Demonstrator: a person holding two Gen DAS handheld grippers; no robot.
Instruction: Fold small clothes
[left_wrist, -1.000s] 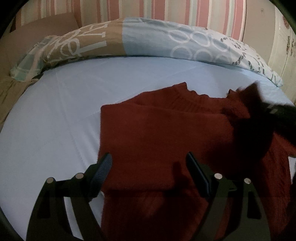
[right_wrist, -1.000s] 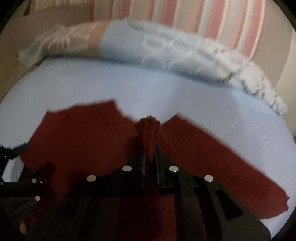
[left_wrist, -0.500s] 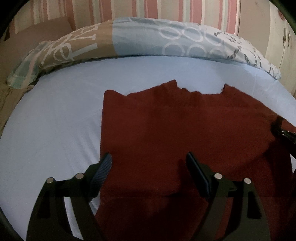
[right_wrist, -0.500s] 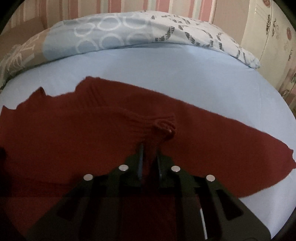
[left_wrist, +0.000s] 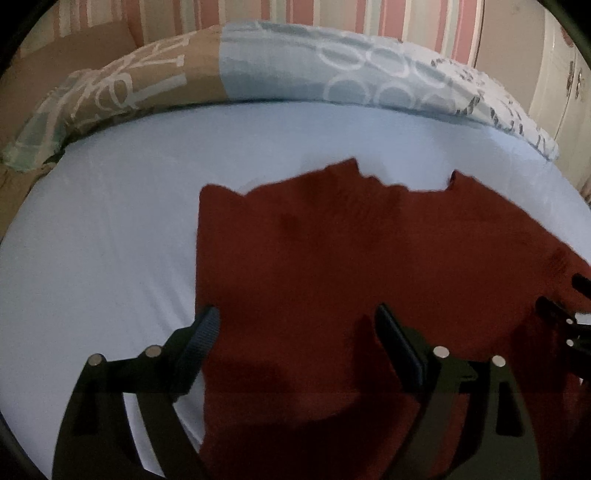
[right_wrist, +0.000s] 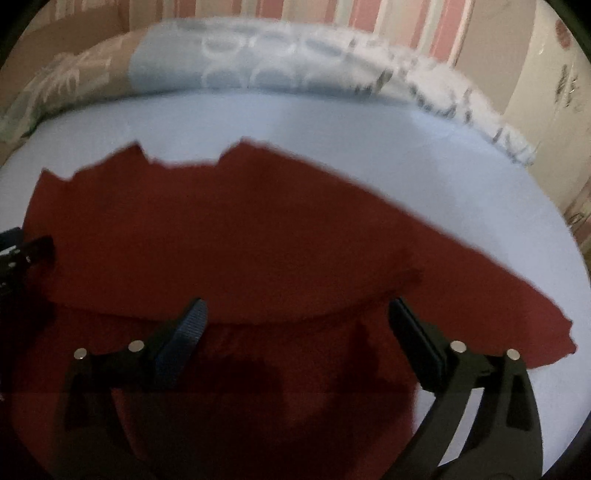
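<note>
Dark red sweater (left_wrist: 332, 258) lies flat on the pale blue bedsheet (left_wrist: 92, 258), below the patterned duvet (left_wrist: 295, 70) — one sleeve folded across its body. Left gripper (left_wrist: 297, 325) and right gripper (right_wrist: 295, 314) hover over it, jaws spread wide — both holding nothing.

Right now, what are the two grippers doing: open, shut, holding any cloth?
Left gripper: open, holding nothing, over the red garment.
Right gripper: open, holding nothing, above the same garment.
</note>
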